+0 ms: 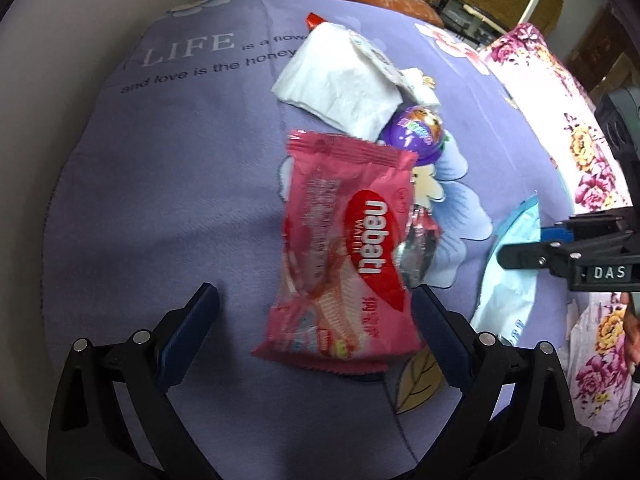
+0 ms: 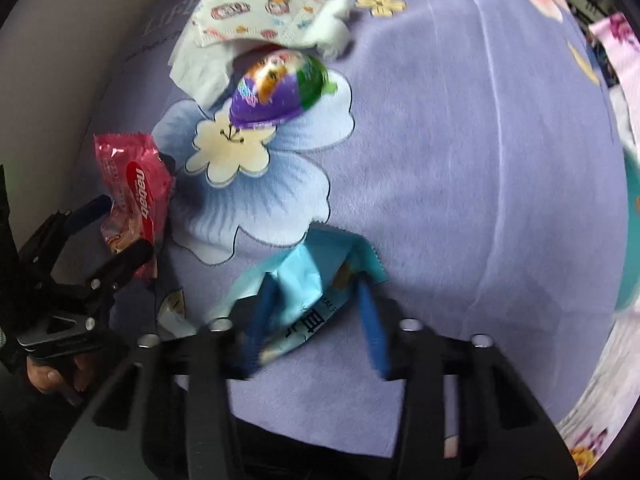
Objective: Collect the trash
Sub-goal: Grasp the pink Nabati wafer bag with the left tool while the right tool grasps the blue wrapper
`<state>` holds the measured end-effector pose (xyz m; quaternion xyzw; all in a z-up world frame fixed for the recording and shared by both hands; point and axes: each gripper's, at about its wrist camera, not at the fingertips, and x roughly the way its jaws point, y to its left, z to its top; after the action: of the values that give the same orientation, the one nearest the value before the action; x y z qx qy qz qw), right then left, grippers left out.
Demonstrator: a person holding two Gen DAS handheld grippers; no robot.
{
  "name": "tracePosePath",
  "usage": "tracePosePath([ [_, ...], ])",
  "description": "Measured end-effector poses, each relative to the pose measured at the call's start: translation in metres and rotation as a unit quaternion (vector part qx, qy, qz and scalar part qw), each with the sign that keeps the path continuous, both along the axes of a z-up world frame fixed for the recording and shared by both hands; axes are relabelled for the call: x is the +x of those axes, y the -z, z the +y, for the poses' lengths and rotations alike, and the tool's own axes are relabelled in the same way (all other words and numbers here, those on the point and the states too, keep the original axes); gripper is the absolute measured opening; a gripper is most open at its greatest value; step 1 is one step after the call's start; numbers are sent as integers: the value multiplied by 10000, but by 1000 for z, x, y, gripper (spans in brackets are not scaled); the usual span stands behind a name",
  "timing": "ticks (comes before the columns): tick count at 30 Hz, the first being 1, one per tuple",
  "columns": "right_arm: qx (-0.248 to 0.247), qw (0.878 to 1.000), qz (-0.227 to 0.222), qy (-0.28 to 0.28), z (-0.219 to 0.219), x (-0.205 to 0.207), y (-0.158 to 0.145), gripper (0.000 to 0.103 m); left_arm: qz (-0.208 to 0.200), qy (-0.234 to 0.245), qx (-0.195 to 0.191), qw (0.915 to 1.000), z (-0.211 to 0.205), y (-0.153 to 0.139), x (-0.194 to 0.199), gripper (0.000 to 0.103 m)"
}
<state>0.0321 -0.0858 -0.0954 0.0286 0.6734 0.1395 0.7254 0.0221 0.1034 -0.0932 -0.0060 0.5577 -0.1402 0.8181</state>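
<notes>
Left wrist view: the left hand-held gripper [image 1: 316, 316] stands released, jaws straddling the pink wafer packet [image 1: 340, 248], whose long axis runs up-frame from centre.

Right wrist view: the right hand-held gripper [image 2: 316, 320] appears clenched on the blue wrapper [image 2: 304, 284], lower centre.

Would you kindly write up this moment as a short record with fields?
surface: purple floral cloth
left gripper: open, fingers astride the pink Nabati wrapper
right gripper: fingers around the light blue wrapper; grip unclear from blur
other trash: white tissue, patterned face mask, purple foil egg
</notes>
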Motion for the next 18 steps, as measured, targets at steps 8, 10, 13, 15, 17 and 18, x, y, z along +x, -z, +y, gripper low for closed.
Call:
tracePosePath([
  [8, -328, 9966, -694, -284, -6, 12, -28, 24, 28, 80, -94, 9999, -15, -4, -3, 28],
  [10, -368, 9954, -853, -220, -12, 14, -34, 24, -11, -32, -124, 9999, -16, -8, -2, 23],
  [13, -571, 9920, -1110, -175, -24, 15, -43, 24, -65, -110, -171, 9998, -21, -14, 1, 21],
  [15, -820, 9871, -1353, -254, -30, 13, -47, 24, -165, -105, -181, 9996, -26, -21, 2, 21],
  [17, -833, 9860, -1426, -221, -42, 11, -48, 24, -249, -74, -171, 9995, -31, -29, 2, 21],
  [18, -800, 9861, -1448, -173, -53, 11, -51, 24, -289, -54, -170, 9994, -36, -33, 4, 21],
])
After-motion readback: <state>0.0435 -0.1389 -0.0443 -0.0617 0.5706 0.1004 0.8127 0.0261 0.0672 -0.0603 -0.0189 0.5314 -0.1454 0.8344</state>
